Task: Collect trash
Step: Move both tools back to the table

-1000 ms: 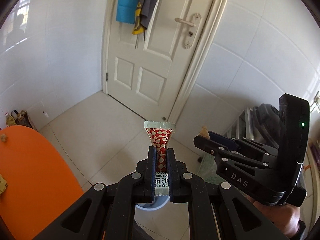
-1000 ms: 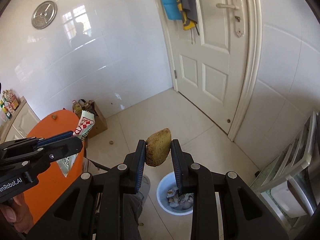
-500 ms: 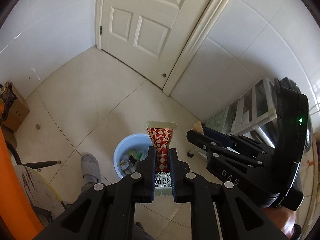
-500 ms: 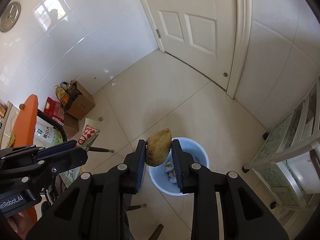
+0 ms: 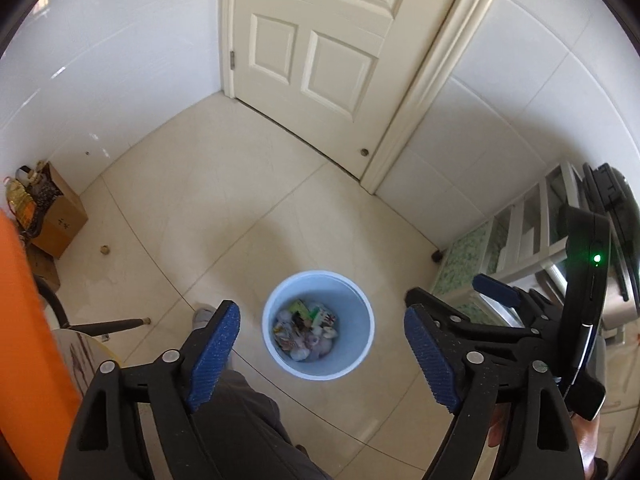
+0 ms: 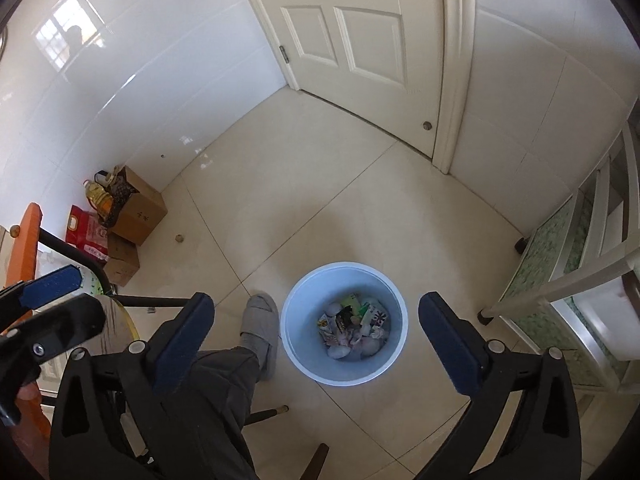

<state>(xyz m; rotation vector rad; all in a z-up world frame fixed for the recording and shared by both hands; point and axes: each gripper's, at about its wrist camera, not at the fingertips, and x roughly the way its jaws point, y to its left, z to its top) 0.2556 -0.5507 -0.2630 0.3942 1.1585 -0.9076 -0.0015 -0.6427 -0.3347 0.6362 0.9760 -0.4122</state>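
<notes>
A pale blue trash bin (image 5: pixel 356 350) stands on the tiled floor with wrappers and scraps (image 5: pixel 306 330) inside; it also shows in the right wrist view (image 6: pixel 304 360). My left gripper (image 5: pixel 322 354) is open and empty, held above the bin with its jaws wide apart. My right gripper (image 6: pixel 316 340) is open and empty too, above the same bin. The right gripper also shows in the left wrist view (image 5: pixel 496 300) at the right, and the left gripper in the right wrist view (image 6: pixel 56 300) at the left.
A white door (image 5: pixel 320 40) is shut at the back. Cardboard boxes (image 6: pixel 138 212) with an oil bottle (image 6: pixel 100 196) sit by the left wall. An orange table (image 5: pixel 24 340) is at the left, a white shelf rack (image 6: pixel 592 264) at the right. The person's slippered foot (image 6: pixel 260 328) is beside the bin.
Both grippers opened over the bin. The red-checked wrapper has left my left gripper and the brown scrap has left my right gripper. Both views tilted further down.
</notes>
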